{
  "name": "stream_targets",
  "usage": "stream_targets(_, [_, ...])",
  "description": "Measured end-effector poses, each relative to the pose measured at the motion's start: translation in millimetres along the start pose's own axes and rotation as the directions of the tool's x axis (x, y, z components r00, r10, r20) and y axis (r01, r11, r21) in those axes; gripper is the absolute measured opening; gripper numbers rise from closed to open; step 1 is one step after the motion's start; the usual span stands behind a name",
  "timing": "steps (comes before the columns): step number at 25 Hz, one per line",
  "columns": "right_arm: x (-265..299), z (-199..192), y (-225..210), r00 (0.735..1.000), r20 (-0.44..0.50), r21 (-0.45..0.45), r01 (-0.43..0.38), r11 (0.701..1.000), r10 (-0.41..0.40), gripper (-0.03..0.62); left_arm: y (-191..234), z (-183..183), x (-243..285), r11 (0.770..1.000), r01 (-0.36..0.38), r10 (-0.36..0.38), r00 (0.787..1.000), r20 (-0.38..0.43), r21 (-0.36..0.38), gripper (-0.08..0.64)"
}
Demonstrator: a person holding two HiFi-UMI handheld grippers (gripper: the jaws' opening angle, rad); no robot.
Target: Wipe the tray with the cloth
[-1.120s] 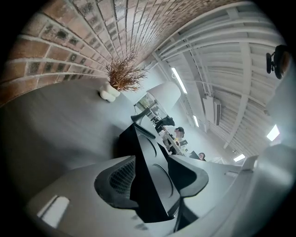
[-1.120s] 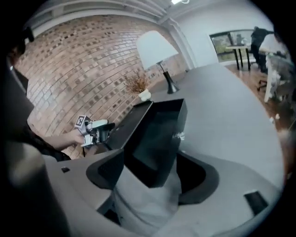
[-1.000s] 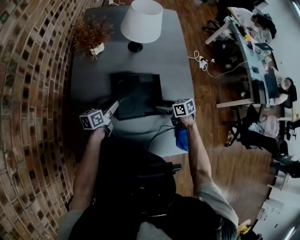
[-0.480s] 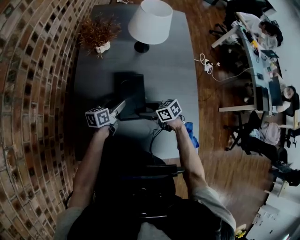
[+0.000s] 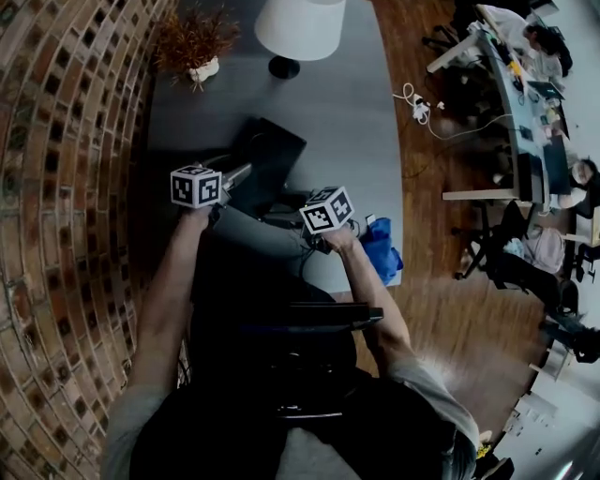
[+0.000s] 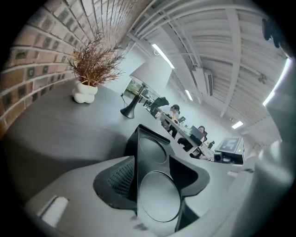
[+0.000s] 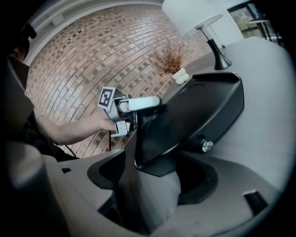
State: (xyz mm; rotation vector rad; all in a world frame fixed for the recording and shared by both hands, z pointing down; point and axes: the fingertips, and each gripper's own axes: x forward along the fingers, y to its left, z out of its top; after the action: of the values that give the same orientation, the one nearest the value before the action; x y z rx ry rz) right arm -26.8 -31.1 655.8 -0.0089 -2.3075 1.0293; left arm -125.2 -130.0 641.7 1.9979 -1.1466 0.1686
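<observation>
The black tray [image 5: 272,155] is tipped up off the grey table [image 5: 347,122]. My right gripper [image 5: 286,214] is shut on its near corner; in the right gripper view the tray [image 7: 194,111] slants up and away from the jaws [image 7: 152,173]. My left gripper [image 5: 246,173] is at the tray's left edge. Its jaws have just been opening. In the left gripper view the tray [image 6: 155,185] stands edge-on between them, and I see no pad pressing on it. The blue cloth [image 5: 382,251] lies loose at the table's right edge, held by neither gripper.
A white lamp [image 5: 300,28] and a dried plant in a white pot [image 5: 192,47] stand at the far end of the table. A black cable [image 5: 314,258] crosses the near edge. A brick wall [image 5: 66,187] runs along the left. Office desks with people are off to the right.
The right gripper has moved left along the table's near edge, away from the blue cloth. The tray has turned and tipped up. The left gripper has barely shifted.
</observation>
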Motion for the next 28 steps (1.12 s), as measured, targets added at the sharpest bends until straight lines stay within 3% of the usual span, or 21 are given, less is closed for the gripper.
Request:
stream_targets(4, [-3.9, 2.0, -3.4, 1.000, 0.003, -0.009, -0.004, 1.000, 0.004, 0.337, -3.7, 5.3, -13.9, 0.999, 0.036, -0.034, 0.998, 0.056, -0.041, 0.236])
stream_targets(8, [-36.3, 18.4, -22.4, 0.996, 0.018, -0.100, 0.090, 0.991, -0.089, 0.337, -6.3, -11.9, -70.3, 0.992, -0.026, 0.049, 0.980, 0.191, -0.120, 0.238])
stream_targets(11, [-73.1, 53.5, -44.6, 0.979, 0.098, -0.148, 0.192, 0.970, -0.178, 0.337, -7.3, -49.0, -104.7, 0.969, -0.052, 0.108, 0.968, 0.227, -0.241, 0.238])
stream_targets(14, [-92.6, 98.5, -82.4, 0.944, 0.156, -0.201, 0.319, 0.926, -0.291, 0.339, -21.1, -84.4, -105.2, 0.939, 0.001, 0.077, 0.974, 0.213, -0.345, 0.238])
stream_targets(16, [-85.9, 121.7, -106.8, 0.932, 0.132, -0.230, 0.361, 0.904, -0.339, 0.336, -30.0, -94.0, -93.3, 0.921, 0.042, 0.046, 0.975, 0.215, -0.387, 0.238])
stream_targets(19, [-51.0, 125.2, -121.6, 0.960, -0.001, -0.227, 0.272, 0.935, -0.280, 0.336, -39.2, -88.9, -76.9, 0.903, 0.076, 0.032, 0.969, 0.244, -0.422, 0.238])
stream_targets(22, [-34.5, 112.6, -126.1, 0.968, -0.106, -0.220, 0.200, 0.955, -0.227, 0.331, -35.3, -79.6, -73.0, 0.904, 0.053, 0.056, 0.969, 0.241, -0.423, 0.270])
stream_targets(28, [-60.1, 84.9, -118.3, 0.967, -0.124, -0.165, 0.202, 0.965, -0.224, 0.319, 15.6, -20.1, -61.3, 0.924, 0.043, 0.068, 0.959, 0.275, -0.380, 0.278])
